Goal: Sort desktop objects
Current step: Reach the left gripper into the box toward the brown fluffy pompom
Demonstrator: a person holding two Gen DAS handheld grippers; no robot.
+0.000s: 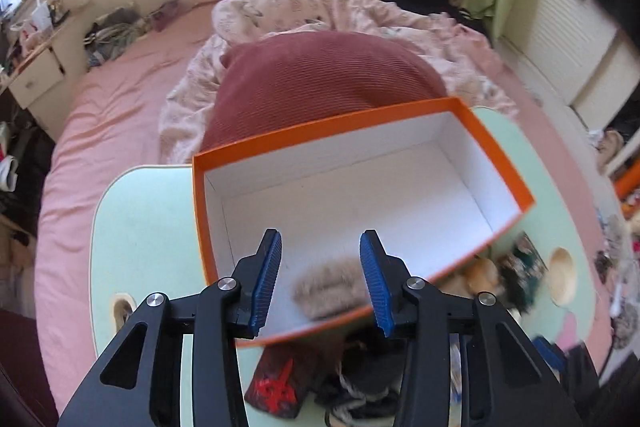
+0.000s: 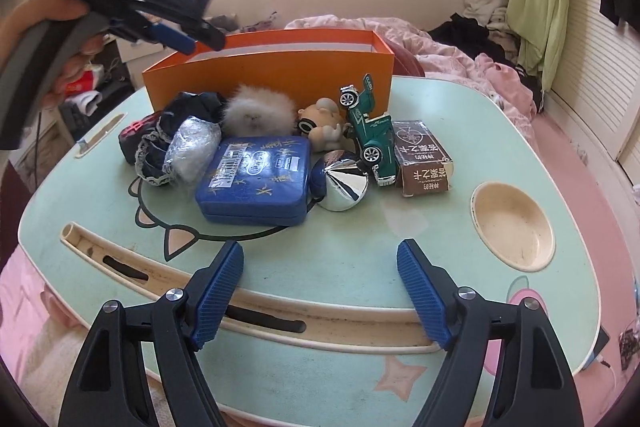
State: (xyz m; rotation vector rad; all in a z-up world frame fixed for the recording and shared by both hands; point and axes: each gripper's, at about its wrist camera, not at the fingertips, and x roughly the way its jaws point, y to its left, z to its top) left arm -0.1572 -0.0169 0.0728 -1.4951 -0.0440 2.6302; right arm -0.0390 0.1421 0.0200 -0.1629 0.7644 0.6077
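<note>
Blue pads of my right gripper (image 2: 320,293) stand wide apart, holding nothing, over the near part of the green table (image 2: 360,235). Further in lies the blue tin (image 2: 256,179); I judge it stiff, smooth, maybe slippery, so I would take its short sides. Behind it, the white fluffy ball (image 2: 256,113) looks soft and light. Farthest, my left gripper (image 1: 320,281) hangs released over the orange box (image 1: 496,155), where one furry piece (image 1: 330,291) lies.
</note>
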